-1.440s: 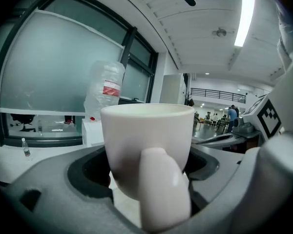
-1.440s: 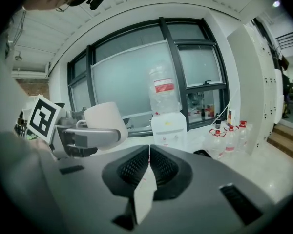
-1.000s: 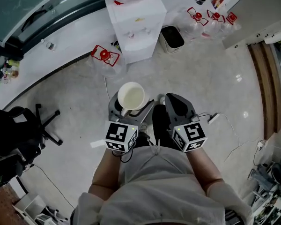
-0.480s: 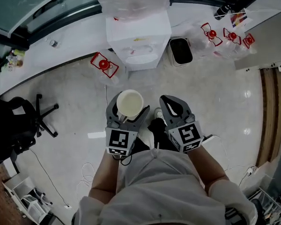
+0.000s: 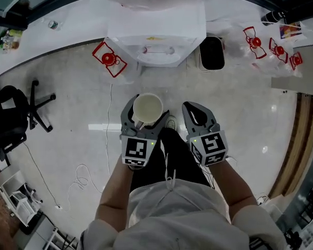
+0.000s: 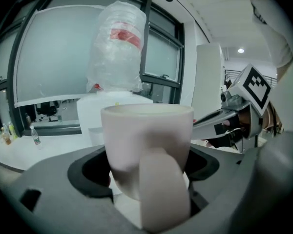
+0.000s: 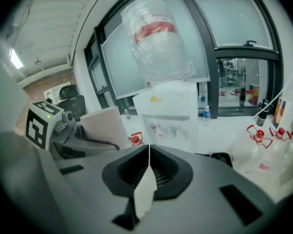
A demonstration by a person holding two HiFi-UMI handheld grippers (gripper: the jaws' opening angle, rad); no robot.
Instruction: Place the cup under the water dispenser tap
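Observation:
My left gripper (image 5: 144, 120) is shut on a white cup (image 5: 147, 109), held upright with its handle toward the camera in the left gripper view, where the cup (image 6: 147, 150) fills the middle. The white water dispenser (image 5: 156, 33) stands ahead at the top of the head view, a plastic-wrapped bottle on top and its taps (image 5: 157, 50) facing me. In the right gripper view the dispenser (image 7: 168, 116) shows ahead with small taps (image 7: 164, 128). My right gripper (image 5: 194, 113) hangs beside the left one, jaws shut and empty; its jaw tips (image 7: 149, 150) meet.
A black bin (image 5: 211, 53) stands right of the dispenser. Empty bottles with red handles lie on the floor at left (image 5: 108, 59) and right (image 5: 271, 47). A black office chair (image 5: 13, 113) is at far left; cables (image 5: 81, 178) trail over the floor.
The person has walked toward the dispenser: it now sits larger and more centred at the top of the head view. Both grippers keep their hold and spacing.

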